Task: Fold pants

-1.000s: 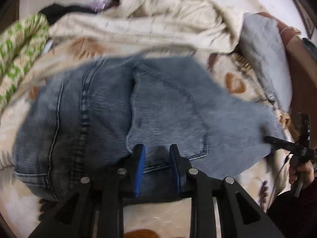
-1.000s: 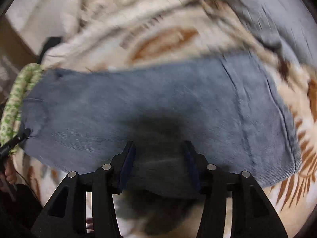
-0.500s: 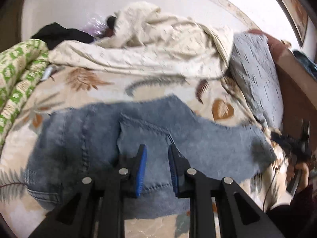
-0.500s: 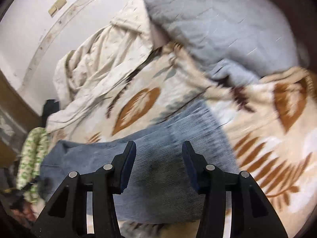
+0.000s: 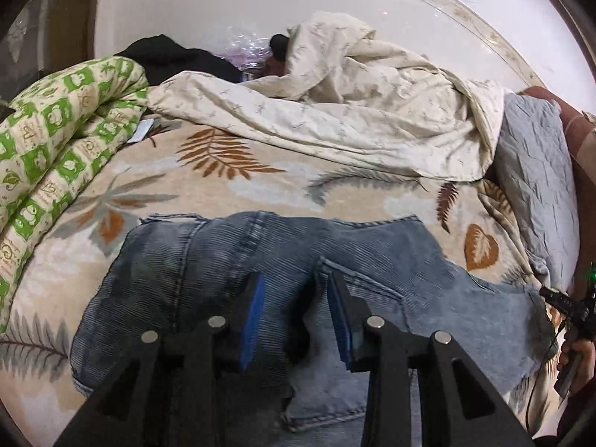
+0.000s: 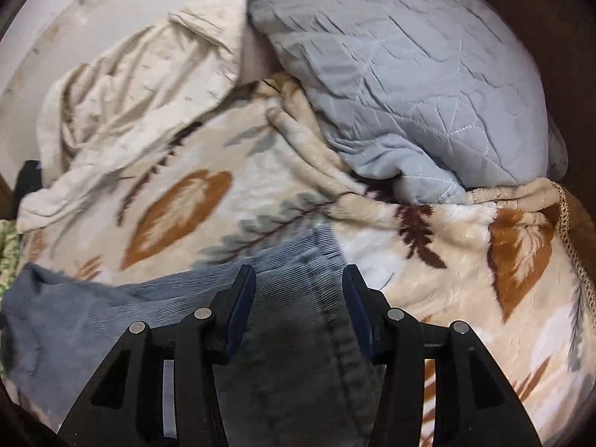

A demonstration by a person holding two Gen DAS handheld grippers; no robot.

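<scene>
The blue denim pants [image 5: 283,260] lay spread flat on the leaf-print blanket [image 5: 238,186] that covered the bed, and everything else can be placed from them. The left claw [image 5: 294,298] hung just above the seat of the pants beside a back pocket, its blue-padded fingers [image 5: 253,313] parted and gripping nothing. The right claw [image 6: 298,298] hovered over the leg end of the pants [image 6: 283,279], fingers likewise spread apart and empty, a seam running between them. Beyond the pants, toward the wall, a rumpled cream sheet [image 5: 354,111] was heaped. To the left of the pants sat a rolled green-and-white quilt [image 5: 63,138], and past their leg end rested a grey quilted pillow [image 6: 402,85]. A black garment [image 5: 175,56] lay behind the quilt.
</scene>
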